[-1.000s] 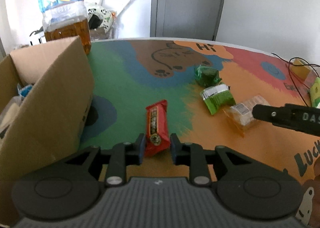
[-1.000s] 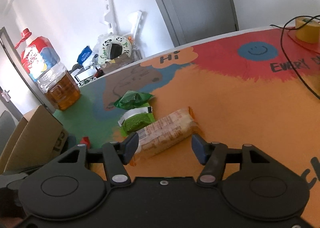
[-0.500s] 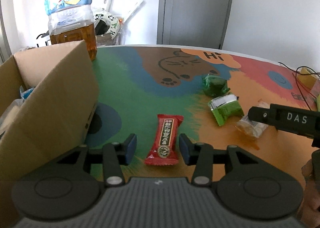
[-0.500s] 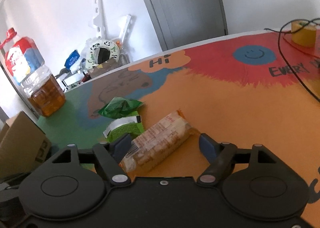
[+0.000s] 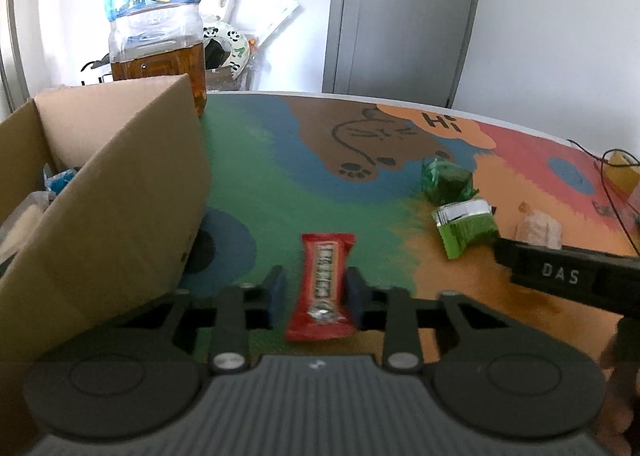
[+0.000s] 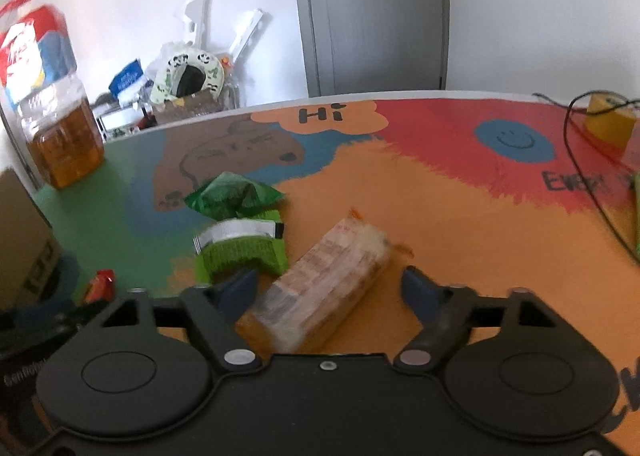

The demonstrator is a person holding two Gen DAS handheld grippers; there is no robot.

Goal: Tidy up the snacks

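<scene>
A red snack bar (image 5: 322, 283) lies on the colourful table between the fingers of my left gripper (image 5: 316, 294). The jaws stand close on both sides of it, the right pad touching the wrapper, a small gap on the left. A clear-wrapped cracker pack (image 6: 324, 292) lies between the wide-open fingers of my right gripper (image 6: 334, 292), untouched. A light green packet (image 6: 240, 252) and a dark green packet (image 6: 232, 196) lie just beyond. An open cardboard box (image 5: 100, 208) with snacks inside stands at the left.
A large bottle of amber liquid (image 5: 156, 24) stands behind the box. A yellow tape roll (image 6: 610, 116) and a black cable (image 6: 580, 176) lie at the table's right. My right gripper's body (image 5: 568, 276) shows at the right of the left wrist view.
The left gripper opened half a second ago and has since closed in around the red bar. The right gripper has opened wider and moved forward around the cracker pack.
</scene>
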